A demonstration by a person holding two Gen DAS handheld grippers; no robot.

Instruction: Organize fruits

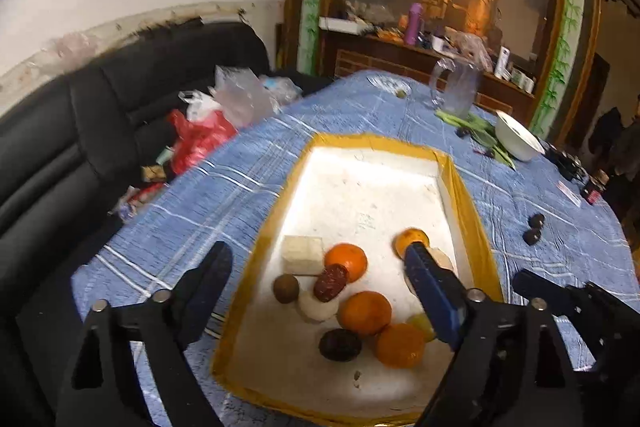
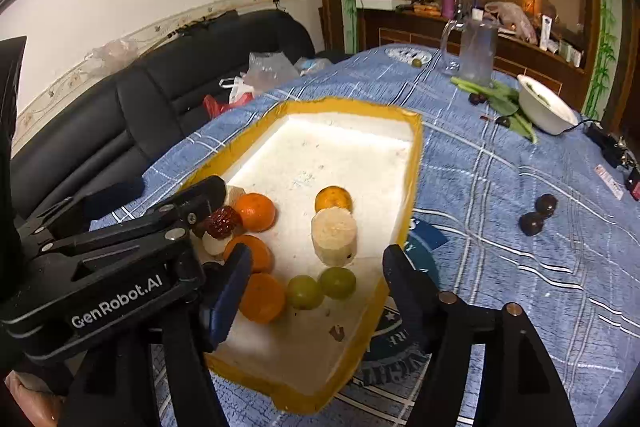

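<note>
A white foam tray with yellow taped rim (image 1: 468, 211) (image 2: 414, 163) lies on the blue checked tablecloth. It holds several oranges (image 1: 365, 311) (image 2: 256, 211), a red date (image 1: 330, 281) (image 2: 222, 221), a brown round fruit (image 1: 286, 288), a dark plum (image 1: 340, 344), two green grapes (image 2: 320, 287) and pale cut pieces (image 2: 334, 235). My left gripper (image 1: 316, 263) is open above the tray's near end; it also shows in the right wrist view (image 2: 218, 189). My right gripper (image 2: 316, 263) is open and empty over the tray's near right rim. Two dark plums (image 1: 534, 229) (image 2: 538, 215) lie on the cloth to the right.
A white bowl (image 2: 546, 107), green vegetables (image 2: 502, 99) and a glass pitcher (image 2: 476, 51) stand at the far right. A black sofa (image 1: 100, 131) with plastic bags (image 1: 224, 107) lies left of the table. Small gadgets (image 2: 612, 147) sit at the right edge.
</note>
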